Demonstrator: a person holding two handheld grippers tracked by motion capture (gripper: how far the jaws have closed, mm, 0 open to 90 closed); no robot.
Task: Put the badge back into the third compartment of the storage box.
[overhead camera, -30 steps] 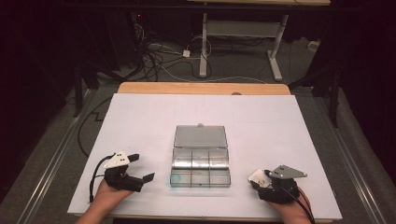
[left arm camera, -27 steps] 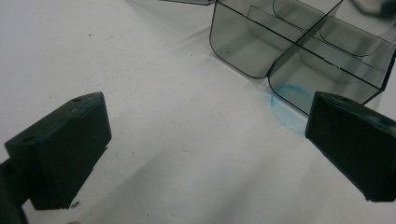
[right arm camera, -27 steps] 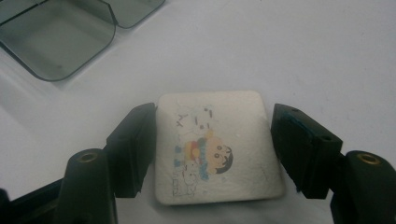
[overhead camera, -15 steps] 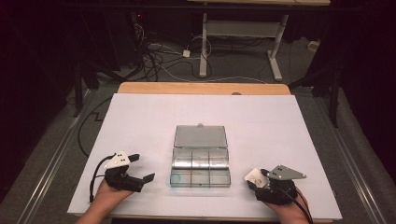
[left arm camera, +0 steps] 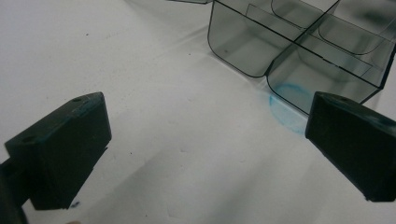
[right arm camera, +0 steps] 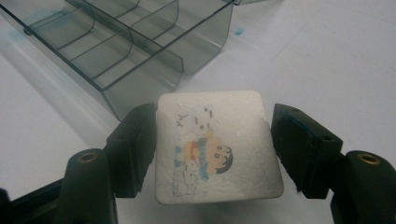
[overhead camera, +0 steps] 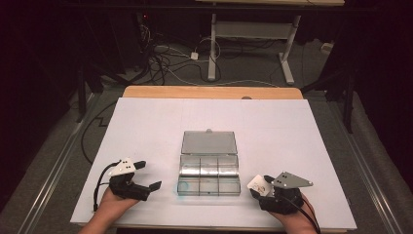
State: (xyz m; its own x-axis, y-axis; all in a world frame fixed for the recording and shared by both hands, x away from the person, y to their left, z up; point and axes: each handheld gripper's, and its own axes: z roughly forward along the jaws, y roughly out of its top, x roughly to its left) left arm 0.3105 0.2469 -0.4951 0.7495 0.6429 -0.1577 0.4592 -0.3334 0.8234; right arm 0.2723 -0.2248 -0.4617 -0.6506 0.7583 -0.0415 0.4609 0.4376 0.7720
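White square eraser (right arm camera: pixel 217 147) with rounded corners bears a cartoon child print.

My bench (overhead camera: pixel 160 122) has a white top that covers nearly all of it; a strip of bare wood shows along the far edge. One thing lies directly on the white surface: a clear, smoky plastic organiser box (overhead camera: pixel 209 174), set about midway between the left and right edges and nearer to my near edge than to the far one. Its lid (overhead camera: pixel 209 143) is folded open and lies flat on the bench on the far side of the tray. Thin walls split the tray into small compartments. A faint blue ring stain (left arm camera: pixel 286 108) marks the white surface at the tray's near left corner.
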